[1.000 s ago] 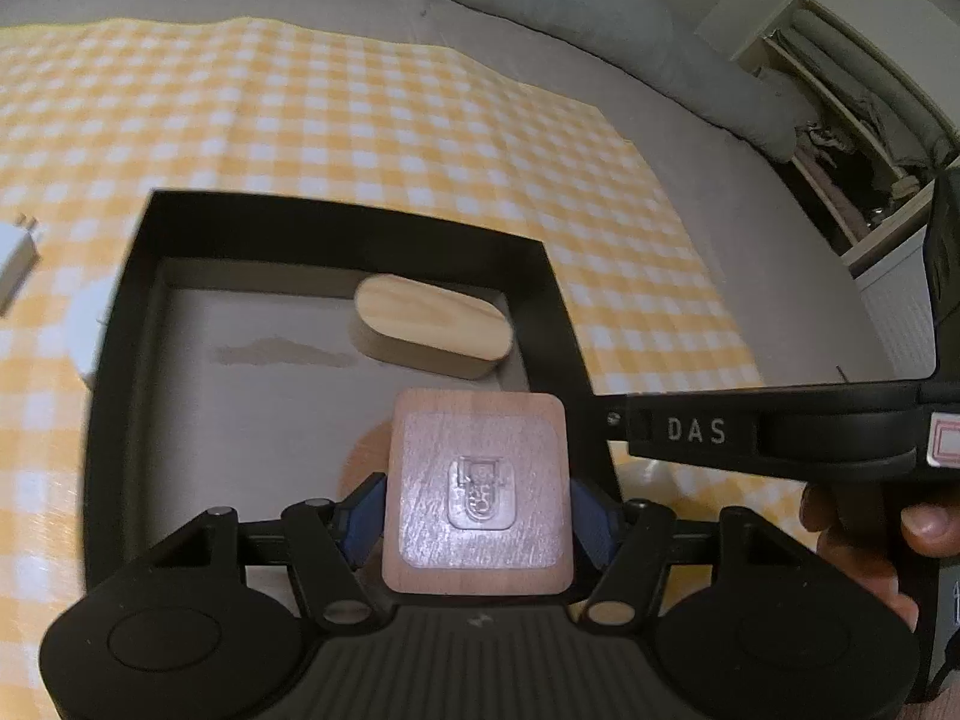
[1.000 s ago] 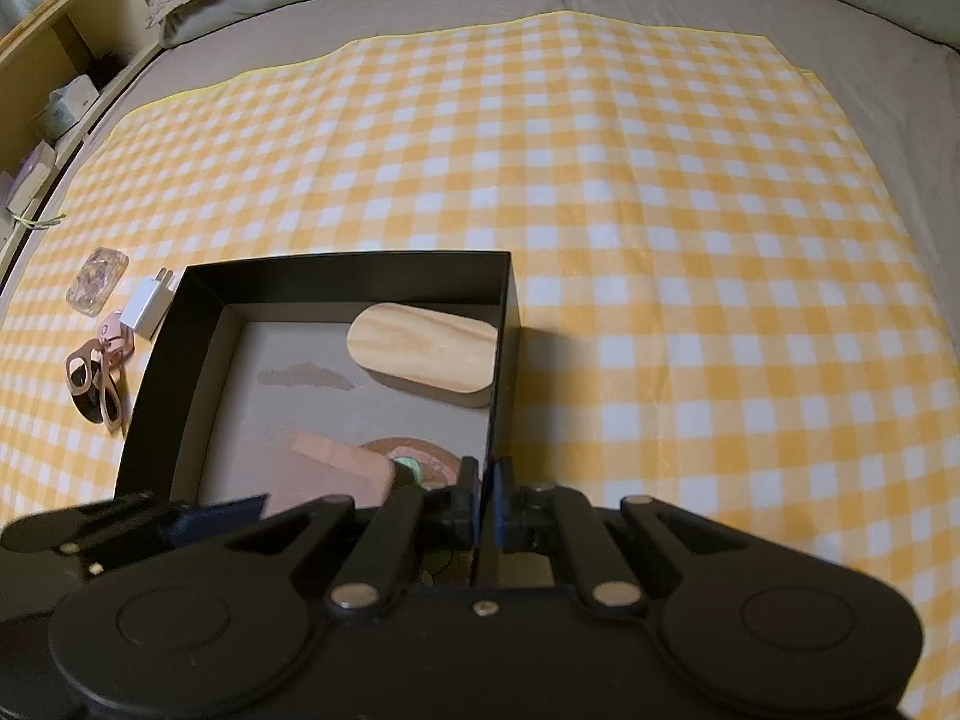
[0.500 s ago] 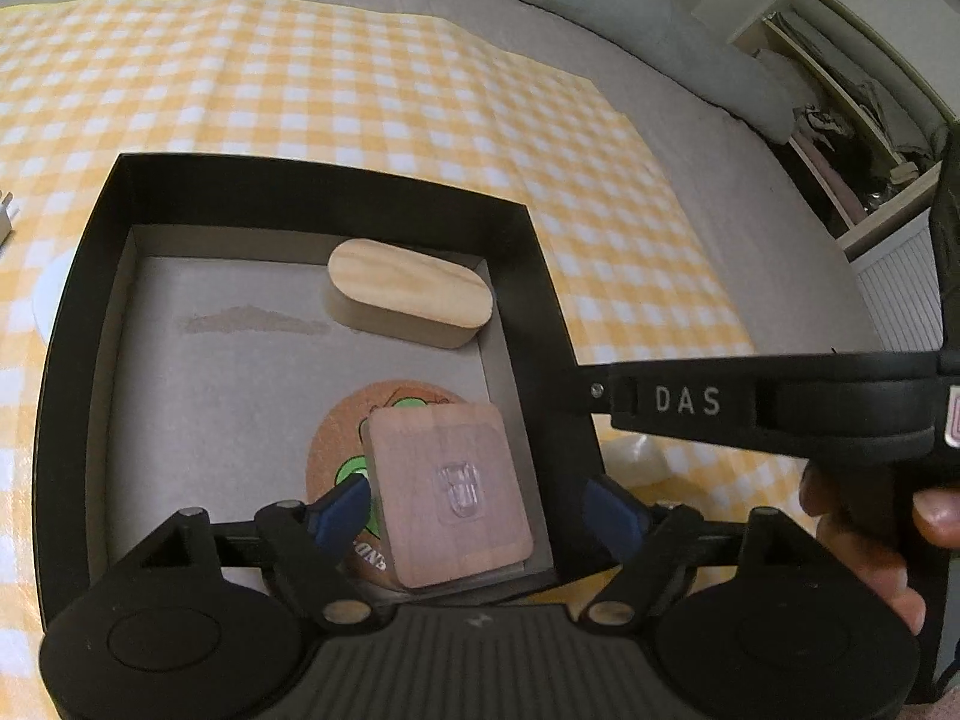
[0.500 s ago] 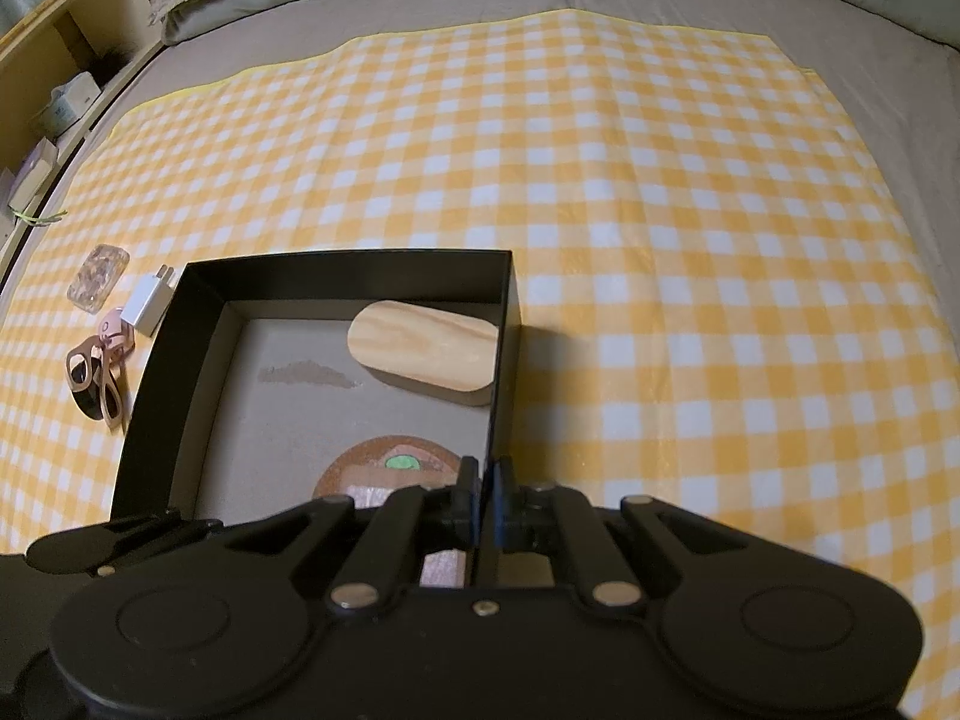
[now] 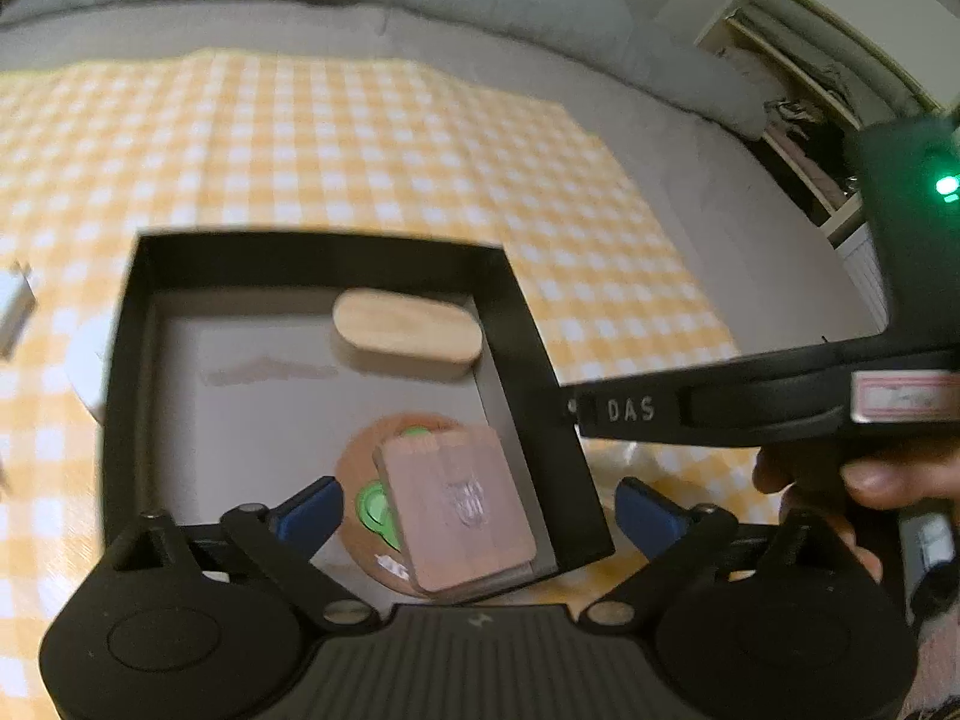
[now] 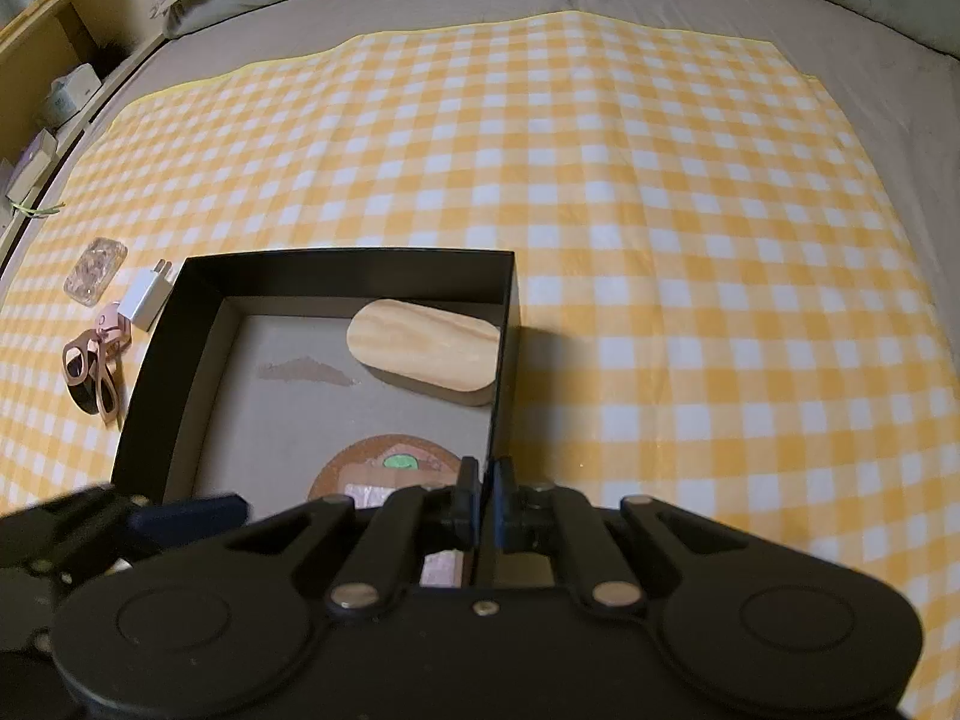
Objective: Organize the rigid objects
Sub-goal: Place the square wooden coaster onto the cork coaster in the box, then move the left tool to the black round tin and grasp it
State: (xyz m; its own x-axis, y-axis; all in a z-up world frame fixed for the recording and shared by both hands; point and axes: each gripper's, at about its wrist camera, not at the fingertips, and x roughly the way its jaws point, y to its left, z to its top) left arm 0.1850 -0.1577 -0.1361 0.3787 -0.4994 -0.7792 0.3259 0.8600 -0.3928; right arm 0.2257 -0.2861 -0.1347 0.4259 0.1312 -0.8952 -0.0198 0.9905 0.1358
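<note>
While the right gripper (image 6: 480, 489) stays clenched on the box wall (image 6: 503, 360), the left gripper (image 5: 480, 504) has just released the wooden tile (image 5: 459, 507)

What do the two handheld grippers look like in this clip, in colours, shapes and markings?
Both are matte black plastic with scissor-like linkage arms, silver pivot screws and two round discs on the body. The left gripper has blue finger pads. The right gripper shows dark pads; seen from the left wrist, its side carries white "DAS" lettering, a pink-edged label and a green light. No sleeves show.
</note>
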